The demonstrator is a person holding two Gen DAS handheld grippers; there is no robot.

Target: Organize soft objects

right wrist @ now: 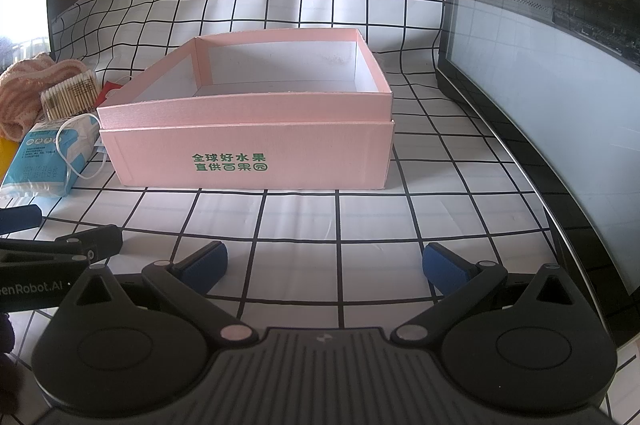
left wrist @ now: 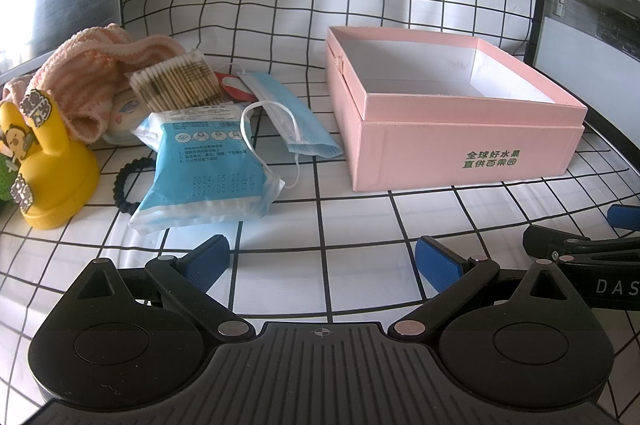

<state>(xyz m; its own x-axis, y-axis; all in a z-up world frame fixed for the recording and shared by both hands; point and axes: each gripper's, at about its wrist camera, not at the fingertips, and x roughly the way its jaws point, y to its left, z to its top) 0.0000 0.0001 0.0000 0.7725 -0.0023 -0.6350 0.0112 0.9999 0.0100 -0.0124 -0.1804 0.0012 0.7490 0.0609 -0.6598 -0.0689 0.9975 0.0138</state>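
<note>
**Two open grippers, nothing picked yet**

Both grippers hover low over the checked cloth (left wrist: 360, 221) with jaws spread wide and nothing between them. The left gripper (left wrist: 322, 259) faces the pile of soft things; the right gripper (right wrist: 325, 263) faces the pink box (right wrist: 248, 153), which stands open and looks empty in both views.

The pile lies left of the box, near it but apart from it. Nearest the left gripper is a blue pack (left wrist: 204, 165), seemingly of masks, lying flat. A loose mask (left wrist: 288, 113) lies between the pack and the box, one ear loop draped over the pack. Behind them sit a bundle of cotton swabs (left wrist: 180, 79) and a pink striped towel (left wrist: 92, 77), bunched up. A black hair tie (left wrist: 124, 185) peeks out from under the pack's left edge, and a yellow toy (left wrist: 52, 169) stands at the far left; it looks hard, so probably not part of the job.

By my reading the task is at its start: the first pick has not been made. The likely next move is for the left gripper to advance to the pack or the mask, close on an edge, and carry it right into the box. The draped loop could drag the mask along if the pack goes first.
</note>
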